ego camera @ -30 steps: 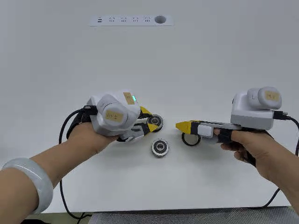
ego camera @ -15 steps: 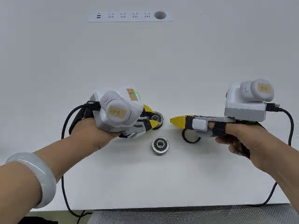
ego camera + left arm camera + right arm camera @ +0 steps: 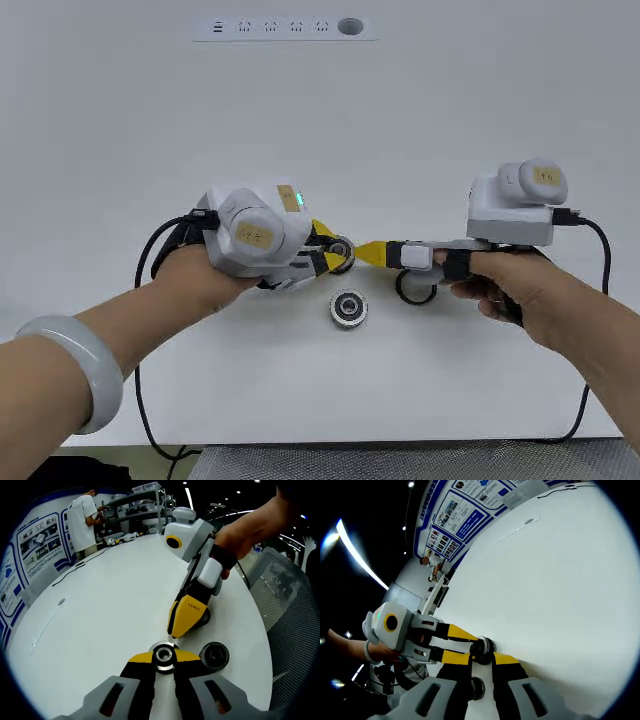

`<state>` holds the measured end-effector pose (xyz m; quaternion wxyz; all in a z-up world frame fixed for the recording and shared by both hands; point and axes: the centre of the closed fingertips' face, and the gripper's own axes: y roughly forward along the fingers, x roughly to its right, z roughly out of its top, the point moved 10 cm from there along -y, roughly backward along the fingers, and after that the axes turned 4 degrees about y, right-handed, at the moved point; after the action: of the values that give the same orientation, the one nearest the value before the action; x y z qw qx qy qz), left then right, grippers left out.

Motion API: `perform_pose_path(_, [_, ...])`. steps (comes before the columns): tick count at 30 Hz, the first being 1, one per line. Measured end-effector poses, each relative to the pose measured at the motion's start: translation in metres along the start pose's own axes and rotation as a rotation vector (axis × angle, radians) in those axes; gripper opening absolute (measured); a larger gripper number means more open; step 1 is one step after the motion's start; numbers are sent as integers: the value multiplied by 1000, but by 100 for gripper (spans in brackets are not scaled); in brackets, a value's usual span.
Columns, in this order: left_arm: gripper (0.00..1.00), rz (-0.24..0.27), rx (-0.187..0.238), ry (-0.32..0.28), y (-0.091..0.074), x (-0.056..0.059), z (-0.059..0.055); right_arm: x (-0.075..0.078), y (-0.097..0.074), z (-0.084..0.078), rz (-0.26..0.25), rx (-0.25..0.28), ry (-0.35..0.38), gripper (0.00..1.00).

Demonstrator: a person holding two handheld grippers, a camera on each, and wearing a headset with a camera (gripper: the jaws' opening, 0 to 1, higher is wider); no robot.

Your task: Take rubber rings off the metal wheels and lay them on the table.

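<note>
My left gripper (image 3: 328, 251) is shut on a metal wheel (image 3: 342, 250) and holds it just above the white table; the wheel (image 3: 164, 656) sits between its yellow tips (image 3: 164, 659). My right gripper (image 3: 372, 253) points left, its yellow tips reaching that wheel's rim (image 3: 485, 647). In the right gripper view the jaws (image 3: 482, 659) stand slightly apart on either side of the wheel. A second wheel (image 3: 347, 308) with its black ring lies flat on the table in front. A loose black rubber ring (image 3: 415, 289) lies on the table under the right gripper.
A white power strip (image 3: 283, 28) lies at the table's far edge. A black cable (image 3: 150, 285) loops from the left gripper past the front edge, and another trails from the right one (image 3: 600, 300). A person (image 3: 82, 515) stands far off.
My right gripper has moved left from above the loose ring until its tips meet the wheel. The left gripper has kept its hold and shifted slightly right.
</note>
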<state>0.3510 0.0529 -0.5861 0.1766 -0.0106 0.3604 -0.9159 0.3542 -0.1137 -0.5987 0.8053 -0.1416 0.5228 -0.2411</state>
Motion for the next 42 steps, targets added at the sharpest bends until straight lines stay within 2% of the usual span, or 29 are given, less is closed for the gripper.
perform_pose_path(9, [13, 0, 3, -4, 1, -1, 0, 4, 6, 0, 1, -27, 14, 17])
perform_pose_path(23, [13, -1, 8, -7, 2, -2, -2, 6, 15, 0, 20, -39, 41, 19])
perform_pose_path(32, [13, 0, 10, -11, 2, -2, -3, 6, 12, -1, 42, -42, 82, 21])
perform_pose_path(35, [13, 1, 10, -13, 2, -2, -3, 4, 11, -2, 61, -48, 85, 18])
perform_pose_path(39, [13, 2, 11, -15, 2, -2, -3, 3, 9, -1, 57, -43, 75, 18])
perform_pose_path(42, [13, 3, 11, -16, 2, -2, -3, 6, 7, -2, 41, -39, 53, 12])
